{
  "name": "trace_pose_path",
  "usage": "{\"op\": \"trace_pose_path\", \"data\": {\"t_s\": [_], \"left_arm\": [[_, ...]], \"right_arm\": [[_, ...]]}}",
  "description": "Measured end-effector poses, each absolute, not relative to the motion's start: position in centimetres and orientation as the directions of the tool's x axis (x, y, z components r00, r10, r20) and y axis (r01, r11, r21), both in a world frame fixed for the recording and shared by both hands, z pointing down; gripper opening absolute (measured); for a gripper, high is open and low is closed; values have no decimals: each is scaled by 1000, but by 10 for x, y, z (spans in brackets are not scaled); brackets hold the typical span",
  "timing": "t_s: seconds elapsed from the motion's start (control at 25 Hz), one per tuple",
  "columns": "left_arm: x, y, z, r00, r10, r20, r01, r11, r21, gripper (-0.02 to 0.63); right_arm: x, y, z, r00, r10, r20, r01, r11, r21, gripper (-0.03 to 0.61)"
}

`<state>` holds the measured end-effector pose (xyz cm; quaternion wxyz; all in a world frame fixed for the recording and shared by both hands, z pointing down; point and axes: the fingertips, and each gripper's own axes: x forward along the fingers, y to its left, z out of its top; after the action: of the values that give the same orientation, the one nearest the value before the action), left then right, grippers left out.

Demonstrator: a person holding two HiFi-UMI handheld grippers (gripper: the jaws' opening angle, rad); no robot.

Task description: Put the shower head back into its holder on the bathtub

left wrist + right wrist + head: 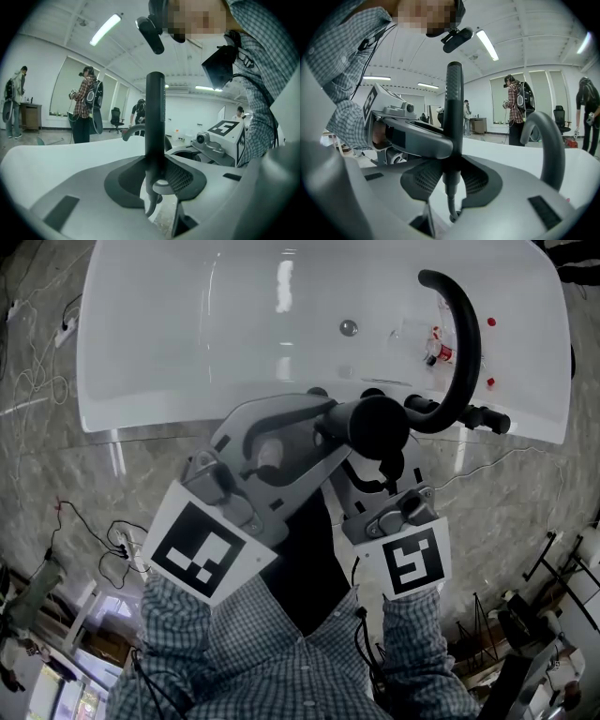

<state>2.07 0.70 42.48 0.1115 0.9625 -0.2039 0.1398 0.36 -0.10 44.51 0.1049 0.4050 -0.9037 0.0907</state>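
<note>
The black shower head [377, 425] hangs just in front of the white bathtub's [169, 352] near rim, with its round head facing up towards me. My left gripper [342, 418] comes in from the left and my right gripper [380, 463] from below. Both are shut on the handle. In the left gripper view the handle [154, 117] stands upright between the pads of that gripper [157, 174]. The right gripper view has the handle [453, 122] clamped the same way in its gripper [452, 177], and the hose [450, 206] drops away below. Black fittings [373, 393] sit on the rim right behind the head.
A black arched faucet spout [461, 334] rises over the tub's right end beside a lever [487, 418]. Small red-capped items [441, 352] and a drain [348, 328] lie inside the tub. Cables [112, 545] trail on the marble floor. People [86, 110] stand in the room.
</note>
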Motion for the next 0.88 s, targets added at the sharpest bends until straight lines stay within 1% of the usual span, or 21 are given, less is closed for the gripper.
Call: {"op": "trace_pose_path", "data": {"t_s": [0.56, 0.88], "left_arm": [[22, -6, 474, 872, -363, 328, -433, -884, 174, 126], [16, -11, 501, 864, -353, 360, -434, -884, 175, 126]], "right_arm": [[5, -13, 497, -655, -694, 300, -742, 666, -80, 121], [-1, -17, 523, -660, -680, 320, -735, 672, -88, 121]]}}
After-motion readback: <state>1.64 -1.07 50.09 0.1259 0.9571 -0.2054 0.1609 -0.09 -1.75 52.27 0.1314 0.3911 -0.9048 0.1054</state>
